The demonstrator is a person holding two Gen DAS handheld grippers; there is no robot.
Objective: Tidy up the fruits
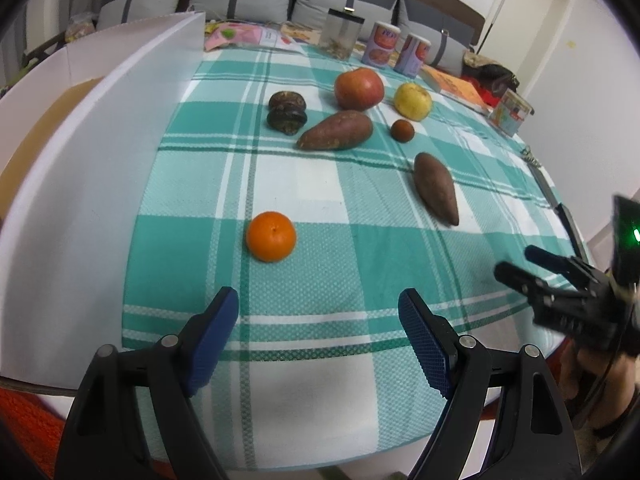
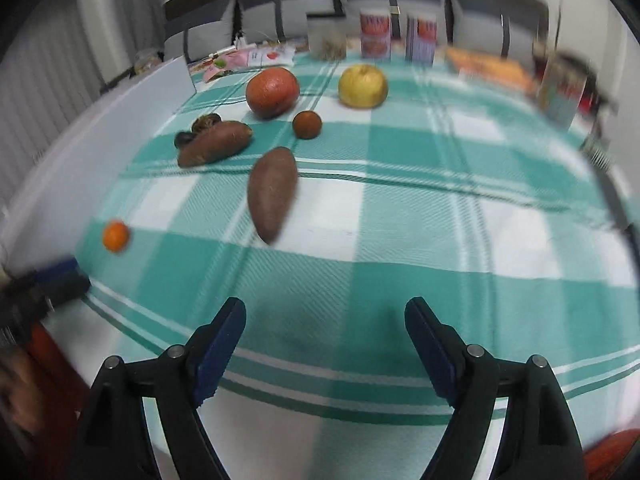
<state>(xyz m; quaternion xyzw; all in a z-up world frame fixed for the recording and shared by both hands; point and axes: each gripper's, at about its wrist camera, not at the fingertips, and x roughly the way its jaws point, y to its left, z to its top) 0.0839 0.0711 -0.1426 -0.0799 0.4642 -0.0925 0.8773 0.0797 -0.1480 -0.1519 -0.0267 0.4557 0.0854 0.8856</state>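
On the teal checked tablecloth lie an orange, two sweet potatoes, a red apple, a yellow apple, a small brown fruit and two dark round fruits. My left gripper is open and empty, a little short of the orange. My right gripper is open and empty over the cloth near the table's front edge; it also shows in the left wrist view. The right wrist view is blurred: orange, near sweet potato, red apple, yellow apple.
A white board covers the table's left side. Two cans, a clear jar, a small jar, books and papers line the far edge. Sofa cushions stand behind.
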